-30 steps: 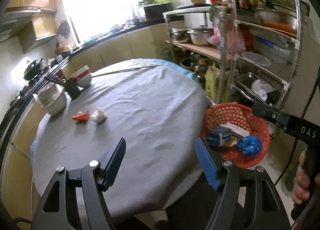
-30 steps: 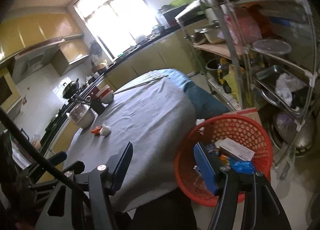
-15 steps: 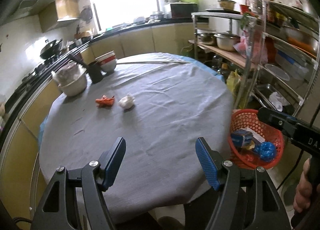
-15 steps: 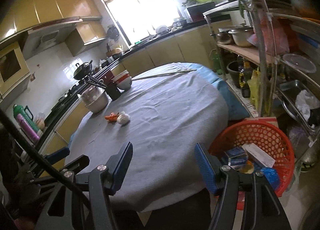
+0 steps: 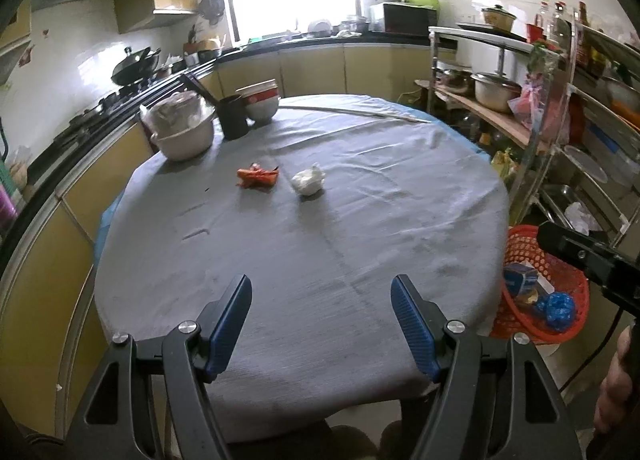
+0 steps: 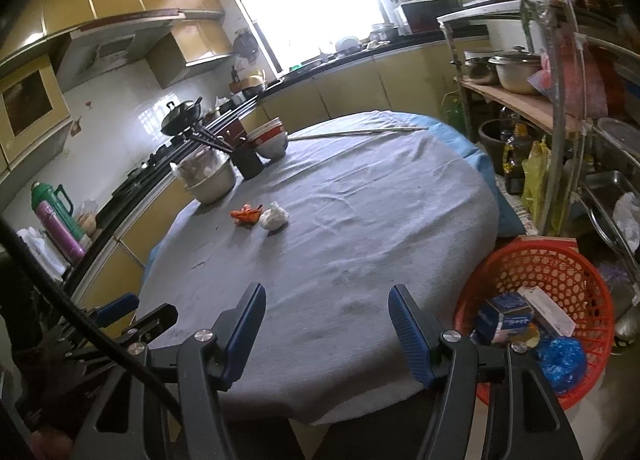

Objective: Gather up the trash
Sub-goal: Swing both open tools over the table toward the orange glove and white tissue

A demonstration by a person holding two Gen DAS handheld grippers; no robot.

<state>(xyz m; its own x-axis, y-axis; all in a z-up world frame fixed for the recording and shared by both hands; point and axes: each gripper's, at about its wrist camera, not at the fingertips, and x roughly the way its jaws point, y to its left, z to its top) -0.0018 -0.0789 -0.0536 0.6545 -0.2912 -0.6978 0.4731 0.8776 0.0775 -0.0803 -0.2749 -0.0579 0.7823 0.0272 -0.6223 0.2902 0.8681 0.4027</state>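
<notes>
An orange scrap [image 5: 257,177] [image 6: 245,215] and a crumpled white tissue [image 5: 307,181] [image 6: 274,216] lie side by side on the round table's grey cloth [image 5: 320,228] [image 6: 340,228], toward its far left. A red mesh basket [image 5: 524,248] [image 6: 536,256] with a blue box, a white box and a blue wad stands on the floor at the table's right. My left gripper [image 5: 322,316] hangs open over the near edge of the table with nothing between its fingers. Beside it, my right gripper [image 6: 326,324] is open and empty too, left of the basket.
At the table's far left stand a covered metal bowl [image 5: 182,128], a dark cup with chopsticks [image 5: 234,116] and stacked bowls [image 5: 260,100]. A metal rack [image 5: 560,108] with pots lines the right side. Yellow counter cabinets curve around the left and back.
Both views have swung left, away from the basket and toward the table's middle. The basket slid to the right edge, and the orange scrap and tissue moved nearer centre. Both grippers stayed open.
</notes>
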